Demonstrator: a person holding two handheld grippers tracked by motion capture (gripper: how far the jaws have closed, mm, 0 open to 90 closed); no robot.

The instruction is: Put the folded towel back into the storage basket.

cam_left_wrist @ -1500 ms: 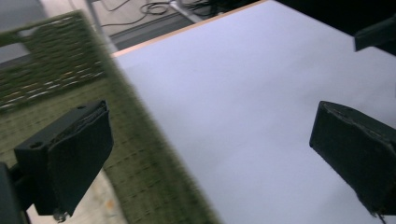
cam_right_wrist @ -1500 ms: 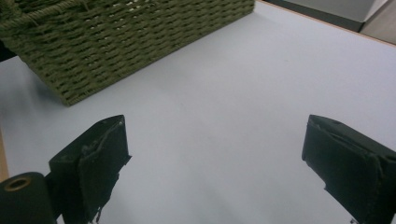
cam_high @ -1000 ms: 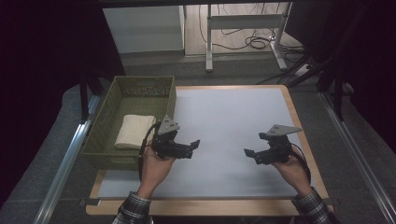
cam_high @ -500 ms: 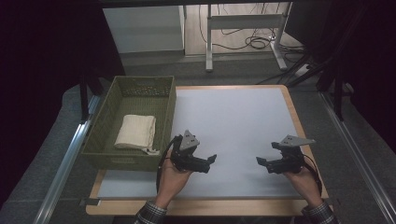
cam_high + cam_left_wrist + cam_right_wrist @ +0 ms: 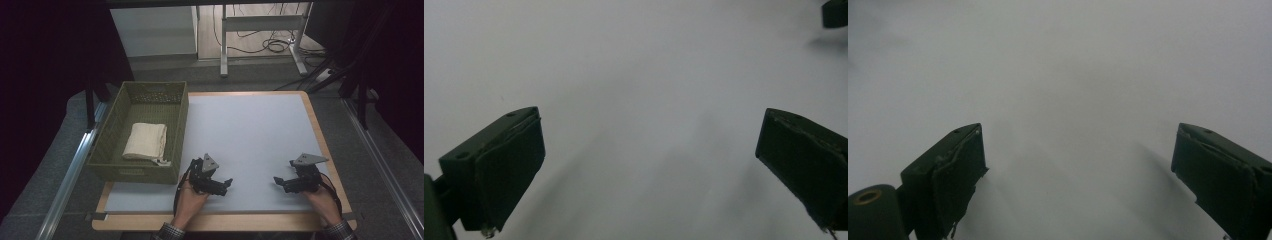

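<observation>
- High view, far left: the green basket (image 5: pixel 137 172) sits on the left edge of the table (image 5: pixel 310 107), and a folded cream towel (image 5: pixel 145 141) lies flat inside it, toward its near end. Neither the basket nor the towel has shifted across the last second.
- Next along, the left gripper (image 5: pixel 226 183) has changed most. A second ago it hung right beside the basket's near right corner; now it has drawn back toward the person and a little rightward, low over the white mat (image 5: pixel 250 135) near the table's front edge, with its jaws pointing right.
- In the left gripper view its jaws stand wide apart with nothing between them, just bare mat beneath. A dark bit at the top right corner looks like the other gripper's tip.
- Further right, the right gripper (image 5: pixel 278 181) has also slipped back toward the front edge, jaws pointing left toward its partner. The two are near but well apart.
- In the right gripper view its jaws are likewise spread wide and empty above the plain mat.
- My reading: with the towel resting in the basket and both tools backing away unloaded, the placing looks done and the hands seem to be settling into a rest position. Nothing else lies on the mat to fetch.
</observation>
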